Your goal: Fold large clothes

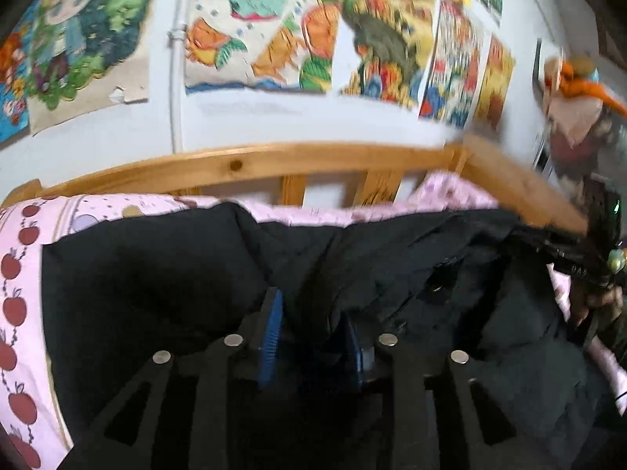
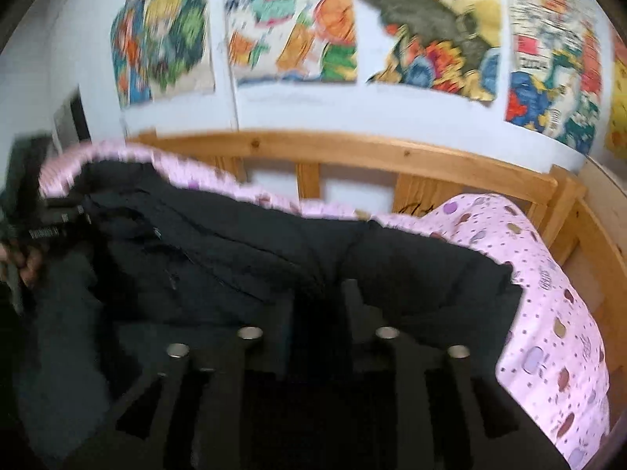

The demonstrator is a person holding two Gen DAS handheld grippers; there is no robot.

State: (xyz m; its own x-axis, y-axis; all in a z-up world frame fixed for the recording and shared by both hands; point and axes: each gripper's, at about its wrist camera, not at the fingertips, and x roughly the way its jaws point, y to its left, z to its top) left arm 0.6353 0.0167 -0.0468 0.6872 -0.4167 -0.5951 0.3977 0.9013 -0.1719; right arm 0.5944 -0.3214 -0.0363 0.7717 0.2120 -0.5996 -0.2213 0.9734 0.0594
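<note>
Wall: white, hung with bright, blurred posters above the bed.
Bed: a wooden frame with a slatted rail at the far side; the sheet is pink, with dots in the right view and red apples along its edge in the left view.
Coat: a big black coat lies spread across the sheet, rumpled, covering most of the bed; its far edge stops just short of the rail, with a strip of pink showing beyond it.
Left hand-held gripper: low over the middle of the coat, its blue-padded fingers clamped on a raised fold of black cloth.
Right hand-held gripper: low over the coat towards the dotted end of the sheet; dark fingers against dark cloth, so I cannot tell whether they are apart or gripping.
</note>
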